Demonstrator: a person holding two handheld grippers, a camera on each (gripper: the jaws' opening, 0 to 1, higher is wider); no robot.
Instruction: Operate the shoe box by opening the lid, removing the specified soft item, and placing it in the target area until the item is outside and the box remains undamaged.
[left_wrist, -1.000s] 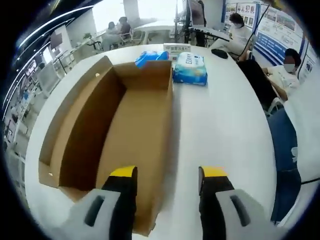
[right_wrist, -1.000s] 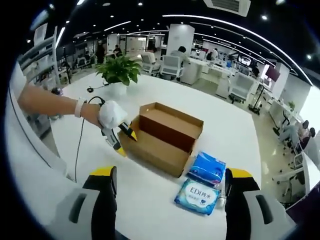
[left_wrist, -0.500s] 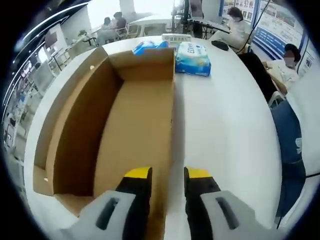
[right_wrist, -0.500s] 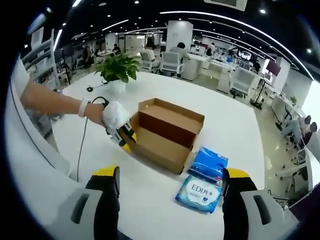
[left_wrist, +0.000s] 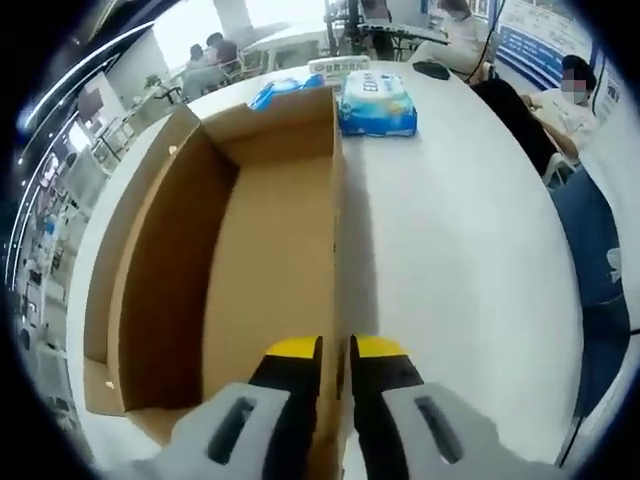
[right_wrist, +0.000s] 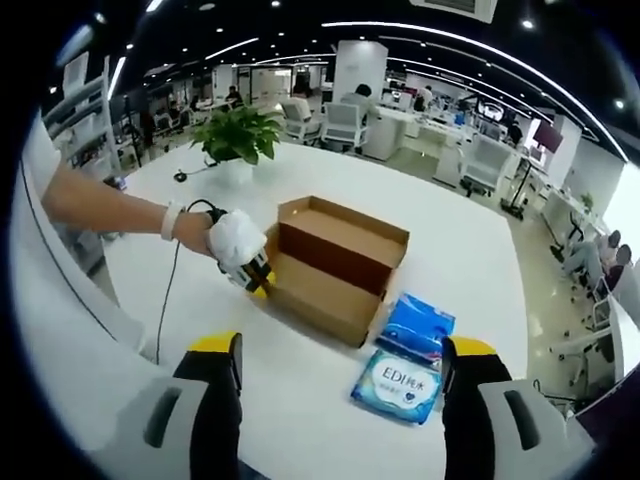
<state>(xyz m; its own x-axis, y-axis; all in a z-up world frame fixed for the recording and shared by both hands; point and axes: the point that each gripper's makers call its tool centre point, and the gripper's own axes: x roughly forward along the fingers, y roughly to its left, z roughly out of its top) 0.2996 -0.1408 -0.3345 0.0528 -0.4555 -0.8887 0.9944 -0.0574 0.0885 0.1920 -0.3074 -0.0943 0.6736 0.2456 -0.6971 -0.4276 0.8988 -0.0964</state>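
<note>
A: Left gripper (left_wrist: 334, 350) pose?
B: Low over the shoe box (left_wrist: 250, 250), pointing along its length. Yellow-tipped jaws nearly together, pinching the box's side wall at the near end. In the right gripper view a white-gloved hand (right_wrist: 238, 243) w/ a bare forearm holds that gripper (right_wrist: 257, 283) at the box's (right_wrist: 335, 270) left end.
A: Right gripper (right_wrist: 340, 360)?
B: Raised above the white table (right_wrist: 300, 400), well apart from the box, jaws spread wide, nothing between them.
A: Box state?
B: Open, brown cardboard; inside looks bare as far as I can see.
A: Soft items?
B: Outside the box on the table. White-blue tissue pack (left_wrist: 375, 103) (right_wrist: 397, 386) just beside the box's far corner; blue pack (left_wrist: 282, 88) (right_wrist: 420, 327) next to it.
A: Around?
B: Potted plant (right_wrist: 237, 137) beyond the box; seated people (left_wrist: 560, 105) at the table edge.
</note>
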